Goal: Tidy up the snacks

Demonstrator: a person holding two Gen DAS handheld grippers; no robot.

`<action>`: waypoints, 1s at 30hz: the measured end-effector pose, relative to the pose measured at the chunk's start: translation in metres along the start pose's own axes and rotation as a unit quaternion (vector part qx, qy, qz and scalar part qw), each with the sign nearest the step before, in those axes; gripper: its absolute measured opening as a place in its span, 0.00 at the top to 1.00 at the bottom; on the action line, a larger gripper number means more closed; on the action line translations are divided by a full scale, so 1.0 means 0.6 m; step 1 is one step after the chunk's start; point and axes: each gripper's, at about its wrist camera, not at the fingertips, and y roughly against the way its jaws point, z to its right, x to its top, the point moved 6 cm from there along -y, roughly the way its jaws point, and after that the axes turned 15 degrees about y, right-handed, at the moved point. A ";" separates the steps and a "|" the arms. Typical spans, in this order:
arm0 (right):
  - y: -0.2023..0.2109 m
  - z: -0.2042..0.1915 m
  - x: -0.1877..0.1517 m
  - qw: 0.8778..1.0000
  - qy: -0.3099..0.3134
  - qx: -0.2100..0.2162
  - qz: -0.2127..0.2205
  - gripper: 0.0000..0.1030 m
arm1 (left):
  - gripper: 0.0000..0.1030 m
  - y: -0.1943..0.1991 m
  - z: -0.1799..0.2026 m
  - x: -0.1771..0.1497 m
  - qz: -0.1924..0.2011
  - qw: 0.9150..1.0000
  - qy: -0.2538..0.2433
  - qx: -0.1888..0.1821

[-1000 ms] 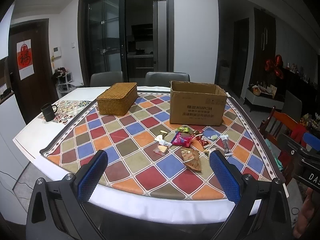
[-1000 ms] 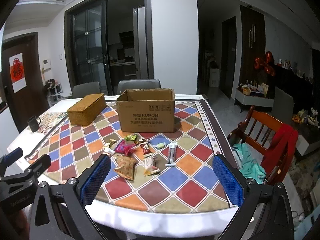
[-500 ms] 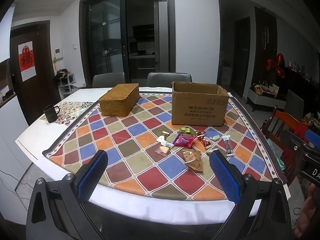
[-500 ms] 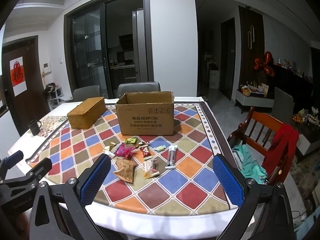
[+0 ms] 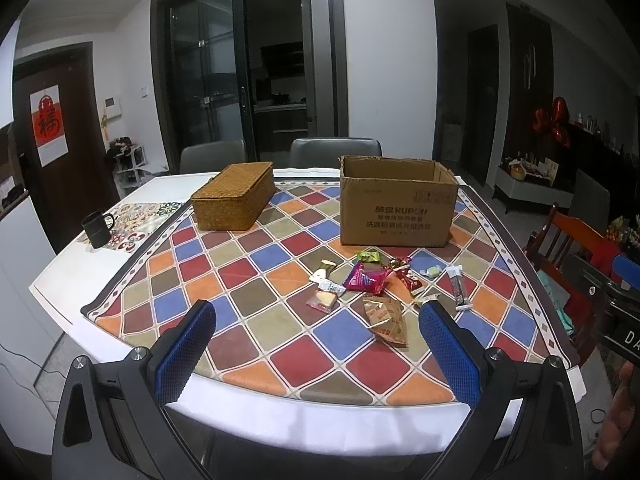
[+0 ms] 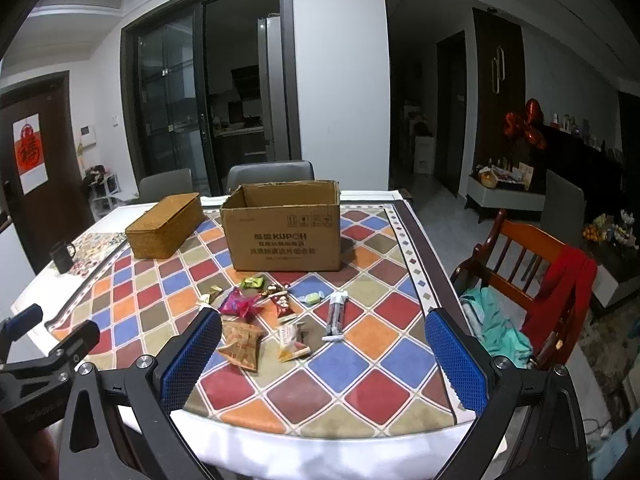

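Several wrapped snacks lie loose on the chequered tablecloth: a pink packet (image 5: 366, 280) (image 6: 237, 305), a brown wafer packet (image 5: 386, 317) (image 6: 240, 342), a green candy (image 5: 369, 256) and a long white stick (image 5: 458, 288) (image 6: 335, 314). Behind them stands an open cardboard box (image 5: 396, 210) (image 6: 283, 227). A closed wicker box (image 5: 234, 195) (image 6: 165, 225) sits to its left. My left gripper (image 5: 318, 344) is open above the table's near edge, short of the snacks. My right gripper (image 6: 324, 354) is open too, holding nothing.
A black mug (image 5: 97, 229) stands on a patterned mat at the table's left. Two grey chairs (image 5: 335, 152) are behind the table. A wooden chair (image 6: 532, 256) with red and teal cloth stands at the right. The other gripper (image 6: 40, 344) shows at the left edge.
Both grippers have drawn back and risen slightly, so the table looks a little farther away. The snacks and boxes have not moved.
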 end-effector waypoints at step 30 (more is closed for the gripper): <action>-0.126 -0.005 0.003 0.998 0.002 0.007 -0.060 0.00 | 0.00 -0.132 0.015 0.013 -0.052 0.999 -0.008 0.009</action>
